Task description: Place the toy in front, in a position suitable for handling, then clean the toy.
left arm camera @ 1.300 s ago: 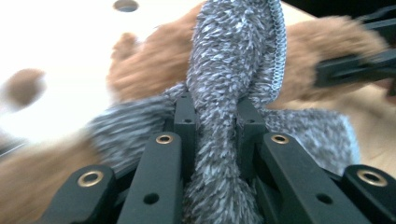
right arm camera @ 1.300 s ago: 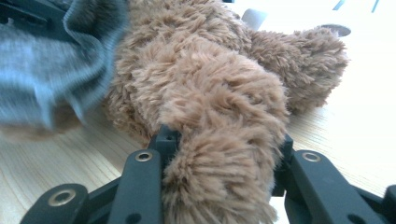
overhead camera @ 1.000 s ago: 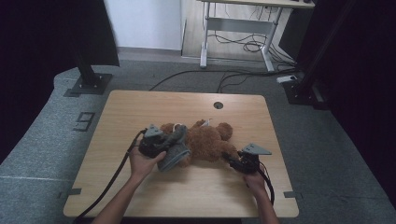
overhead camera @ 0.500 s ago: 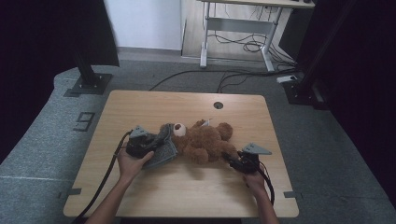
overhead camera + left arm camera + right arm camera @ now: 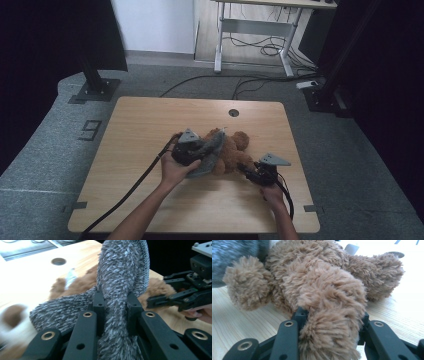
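With the bear [image 5: 231,152] lying mid-table, the right gripper [image 5: 329,322] clamped on its leg [image 5: 332,337] and the left gripper [image 5: 115,307] pinching the grey garment [image 5: 120,277], dressing or undressing, I cannot tell, seems underway; next needs a steady pull against the anchored leg.
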Tool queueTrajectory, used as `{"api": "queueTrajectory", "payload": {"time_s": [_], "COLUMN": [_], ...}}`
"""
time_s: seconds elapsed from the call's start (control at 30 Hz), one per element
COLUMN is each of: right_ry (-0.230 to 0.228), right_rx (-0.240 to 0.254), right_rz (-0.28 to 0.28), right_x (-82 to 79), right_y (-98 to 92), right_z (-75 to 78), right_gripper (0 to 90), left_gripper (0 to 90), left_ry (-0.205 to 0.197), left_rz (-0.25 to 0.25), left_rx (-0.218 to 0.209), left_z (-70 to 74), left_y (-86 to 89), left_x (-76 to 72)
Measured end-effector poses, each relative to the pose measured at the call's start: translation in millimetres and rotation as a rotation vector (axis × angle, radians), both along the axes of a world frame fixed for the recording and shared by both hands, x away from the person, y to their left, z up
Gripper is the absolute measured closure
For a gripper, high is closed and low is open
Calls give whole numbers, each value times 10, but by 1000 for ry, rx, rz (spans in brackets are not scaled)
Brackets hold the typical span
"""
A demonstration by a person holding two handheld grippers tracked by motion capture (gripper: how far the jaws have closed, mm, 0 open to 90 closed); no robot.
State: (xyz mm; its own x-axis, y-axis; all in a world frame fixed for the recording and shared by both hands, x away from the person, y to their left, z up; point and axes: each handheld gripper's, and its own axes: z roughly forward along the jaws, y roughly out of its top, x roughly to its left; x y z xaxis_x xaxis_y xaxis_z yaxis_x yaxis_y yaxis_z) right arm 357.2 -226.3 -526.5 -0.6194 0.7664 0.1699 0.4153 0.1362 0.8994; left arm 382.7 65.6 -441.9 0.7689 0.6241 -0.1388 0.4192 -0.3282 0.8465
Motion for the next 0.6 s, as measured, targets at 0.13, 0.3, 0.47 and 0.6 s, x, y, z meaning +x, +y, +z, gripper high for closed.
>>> {"api": "queueTrajectory", "payload": {"time_s": [0.13,0.3,0.47,0.6], "right_ry": [-1,-2,0,4], "right_rx": [-1,0,-7,-30], "right_rz": [0,0,0,5], "right_x": [0,0,-10,-4], "right_y": [1,2,6,20], "right_z": [1,-3,-2,-32], "right_gripper": [608,608,609,610], "left_gripper": [750,748,748,755], "left_ry": [4,-5,28,24], "left_rz": [-52,-109,-107,-105], "left_rx": [-8,59,112,112], "left_z": [30,-6,-255,-295], "left_y": [-281,-713,-895,-805], "left_x": [-15,-53,-1,7]}}
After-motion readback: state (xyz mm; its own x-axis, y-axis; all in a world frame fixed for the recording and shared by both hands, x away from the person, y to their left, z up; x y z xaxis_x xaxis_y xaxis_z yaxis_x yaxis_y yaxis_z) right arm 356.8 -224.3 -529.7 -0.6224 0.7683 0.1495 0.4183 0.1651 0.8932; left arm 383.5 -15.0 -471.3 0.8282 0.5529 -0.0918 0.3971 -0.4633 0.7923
